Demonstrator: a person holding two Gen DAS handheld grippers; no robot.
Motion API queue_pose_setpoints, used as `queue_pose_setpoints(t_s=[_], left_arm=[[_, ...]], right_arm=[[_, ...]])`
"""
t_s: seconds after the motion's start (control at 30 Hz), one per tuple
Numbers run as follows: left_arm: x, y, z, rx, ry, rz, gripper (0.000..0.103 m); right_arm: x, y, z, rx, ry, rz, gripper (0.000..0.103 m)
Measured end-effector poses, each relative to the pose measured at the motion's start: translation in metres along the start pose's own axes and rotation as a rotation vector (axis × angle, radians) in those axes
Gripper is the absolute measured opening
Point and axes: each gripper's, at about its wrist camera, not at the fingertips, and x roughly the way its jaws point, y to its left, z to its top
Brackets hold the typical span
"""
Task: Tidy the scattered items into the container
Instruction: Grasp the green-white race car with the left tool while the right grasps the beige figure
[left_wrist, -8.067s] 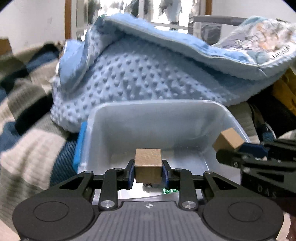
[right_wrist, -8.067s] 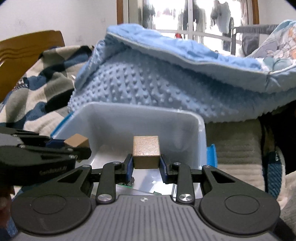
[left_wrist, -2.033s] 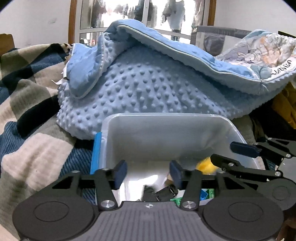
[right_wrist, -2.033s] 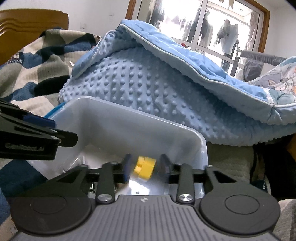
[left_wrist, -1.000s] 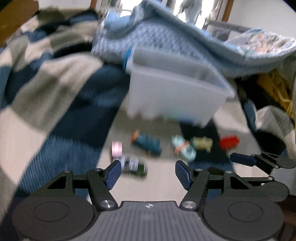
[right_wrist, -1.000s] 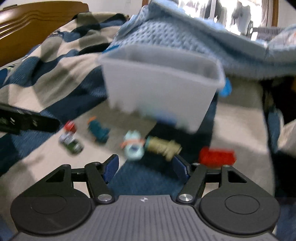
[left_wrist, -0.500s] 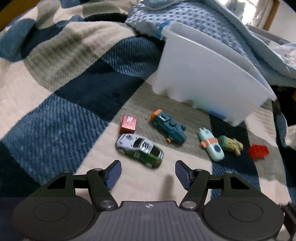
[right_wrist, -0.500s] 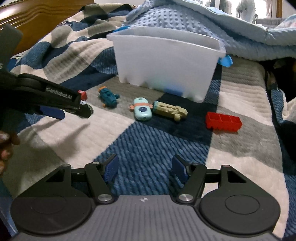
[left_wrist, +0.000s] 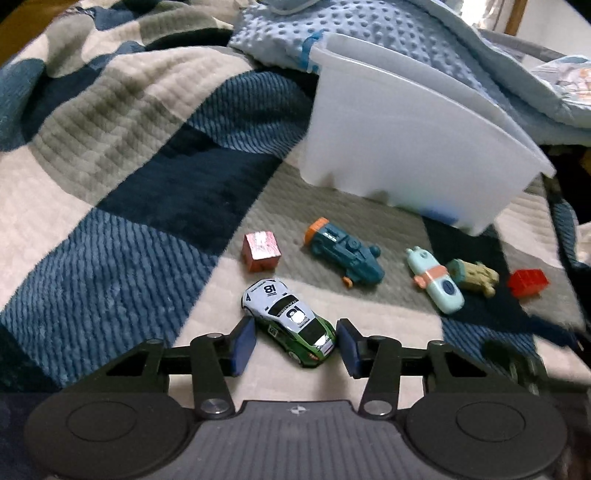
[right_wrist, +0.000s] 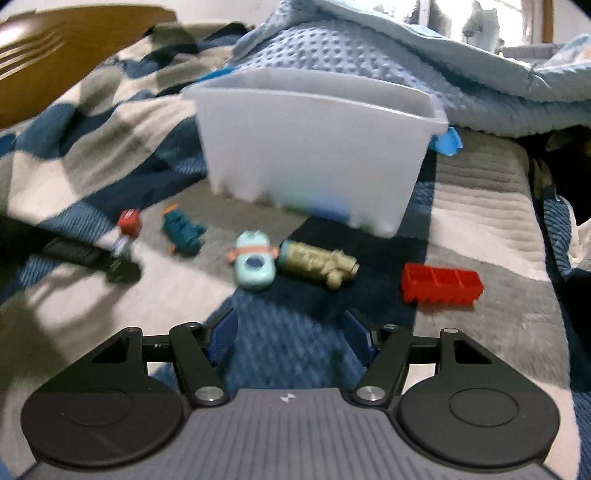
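- Bin (left_wrist: 402, 140): translucent white plastic, on the checked ribbed blanket (left_wrist: 110, 206); contents only a blurred blue-green smear through the wall, interior hidden.
- Toy car (left_wrist: 290, 320), white/green glossy, in front of bin, lies between the left tongs (left_wrist: 295, 345); jaws have just been closing. Right pad looks to meet the car's nose; left pad contact hard to tell.
- Right tongs (right_wrist: 291, 334): moderately wide, nothing between, above blue blanket in front of bin.
- Also in front of bin: red cube (left_wrist: 260, 250), teal toy (left_wrist: 343, 256), mint capsule-shaped toy (right_wrist: 255, 266), olive toy (right_wrist: 317, 264), red brick (right_wrist: 441, 283).
- Right view motion-blurred; left tongs there a dark smear.
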Motion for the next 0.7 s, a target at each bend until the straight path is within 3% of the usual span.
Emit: queue_pose_setpoints(t_s=[0.27, 0.5, 0.63, 0.7], left_arm=[[-0.006, 0.009, -0.001, 0.032, 0.047, -0.073, 0.052], [-0.004, 0.012, -0.002, 0.038, 0.050, -0.085, 0.052], [-0.005, 0.012, -0.003, 0.035, 0.044, -0.084, 0.052], [-0.006, 0.008, -0.003, 0.043, 0.041, -0.072, 0.052]], right_arm=[[0.049, -0.030, 0.032, -0.062, 0.033, -0.006, 0.067], [0.080, -0.048, 0.042, -0.078, 0.105, 0.138, 0.068], [0.073, -0.048, 0.040, -0.071, 0.102, 0.146, 0.048], [0.067, -0.042, 0.039, -0.089, 0.100, 0.112, 0.048]])
